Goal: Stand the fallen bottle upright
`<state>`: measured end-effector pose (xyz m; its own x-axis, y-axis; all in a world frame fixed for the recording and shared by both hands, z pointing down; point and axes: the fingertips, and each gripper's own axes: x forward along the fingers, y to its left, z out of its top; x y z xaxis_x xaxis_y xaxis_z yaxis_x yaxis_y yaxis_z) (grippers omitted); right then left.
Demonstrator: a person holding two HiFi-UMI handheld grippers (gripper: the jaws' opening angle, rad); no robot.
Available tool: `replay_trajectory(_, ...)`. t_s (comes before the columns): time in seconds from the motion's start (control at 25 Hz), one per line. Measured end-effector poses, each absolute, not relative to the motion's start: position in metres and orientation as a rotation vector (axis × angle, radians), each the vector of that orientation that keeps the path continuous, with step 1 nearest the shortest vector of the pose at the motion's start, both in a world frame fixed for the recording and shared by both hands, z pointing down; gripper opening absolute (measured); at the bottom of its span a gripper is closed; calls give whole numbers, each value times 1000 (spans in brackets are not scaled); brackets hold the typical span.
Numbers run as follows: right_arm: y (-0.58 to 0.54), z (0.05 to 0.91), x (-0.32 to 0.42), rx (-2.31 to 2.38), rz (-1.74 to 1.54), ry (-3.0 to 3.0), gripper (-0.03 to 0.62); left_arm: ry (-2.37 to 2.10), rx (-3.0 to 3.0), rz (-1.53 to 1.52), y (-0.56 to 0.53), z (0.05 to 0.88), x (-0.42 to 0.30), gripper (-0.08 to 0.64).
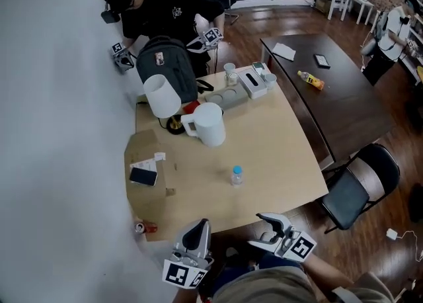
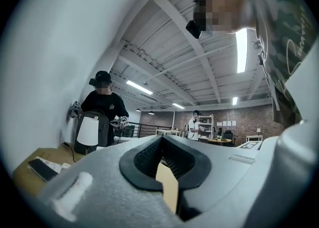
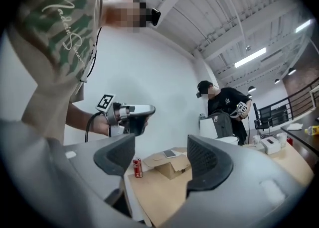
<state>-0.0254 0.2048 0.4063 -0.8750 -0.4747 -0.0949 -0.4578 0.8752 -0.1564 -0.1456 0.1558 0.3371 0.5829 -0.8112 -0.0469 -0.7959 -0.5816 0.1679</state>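
Note:
A small clear water bottle with a blue cap stands upright near the front middle of the light wooden table. Both of my grippers hang off the table's near edge, well short of the bottle. My left gripper points at the table with its jaws together and nothing between them. To its right, my right gripper has its jaws apart and empty. The right gripper view also catches the left gripper held in a hand. A yellow bottle lies on its side on the dark table.
A red can sits at the near left corner. Further back are a cardboard box, a phone, a white jug, a white lampshade and a backpack. Another person stands at the far side. A folding chair is at the right.

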Motion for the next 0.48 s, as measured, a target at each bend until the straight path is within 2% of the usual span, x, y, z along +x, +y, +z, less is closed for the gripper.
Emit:
replay_trajectory(0.04, 211, 397, -23, -701, -184, 2920, 313, -1377, 2685, -180, 162, 333, -144, 6)
replay_trajectory(0.08, 217, 389, -20, -669, -173, 2933, 265, -1392, 2689, -183, 167, 330, -142, 6)
replay_trajectory(0.16, 225, 380, -10, -610, -146, 2971, 128, -1437, 2683, -193, 174, 324, -139, 6)
replay_trajectory(0.28, 215, 361, 4, -574, -83, 2976, 9, -1489, 2676, -225, 175, 313, -129, 5)
replay_trajectory(0.48, 197, 315, 11, -690, -132, 2907, 5, -1488, 2723, -218, 177, 294, -105, 6)
